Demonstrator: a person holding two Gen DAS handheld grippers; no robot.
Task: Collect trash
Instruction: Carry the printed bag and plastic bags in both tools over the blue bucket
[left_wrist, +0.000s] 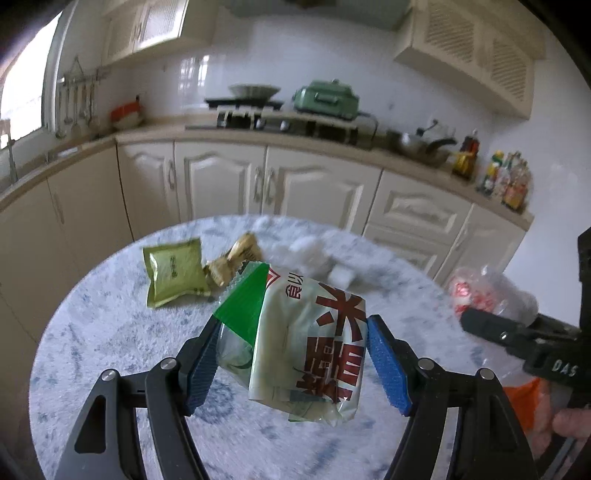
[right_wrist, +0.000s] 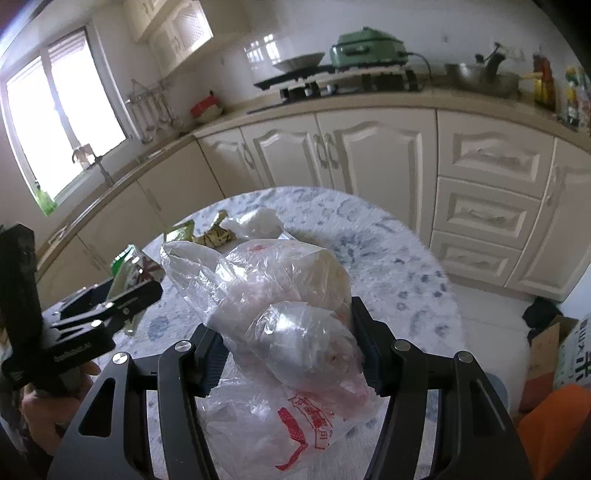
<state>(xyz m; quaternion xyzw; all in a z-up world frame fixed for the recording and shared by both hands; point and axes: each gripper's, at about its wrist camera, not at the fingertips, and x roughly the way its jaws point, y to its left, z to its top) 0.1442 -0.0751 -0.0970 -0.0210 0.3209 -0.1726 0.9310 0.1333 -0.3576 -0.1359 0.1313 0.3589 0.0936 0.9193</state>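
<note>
Both jaws are clamping: left gripper (left_wrist: 291, 354) on snack wrapper (left_wrist: 306, 343), right gripper (right_wrist: 291, 354) on plastic bag (right_wrist: 280, 325). Slick film is risking slipping free over the table (left_wrist: 110, 332).

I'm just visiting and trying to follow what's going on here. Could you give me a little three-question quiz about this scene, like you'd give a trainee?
1. True or false: the left tongs hold a white-and-green snack wrapper with red characters.
2. What do the right tongs grip?
A. a metal pan
B. a crumpled clear plastic bag
C. a bottle
3. Fill in: beside the green packet on the marble table lies a crumpled ___ wrapper.

Key: 1 true; 2 B; 3 gold.
</note>
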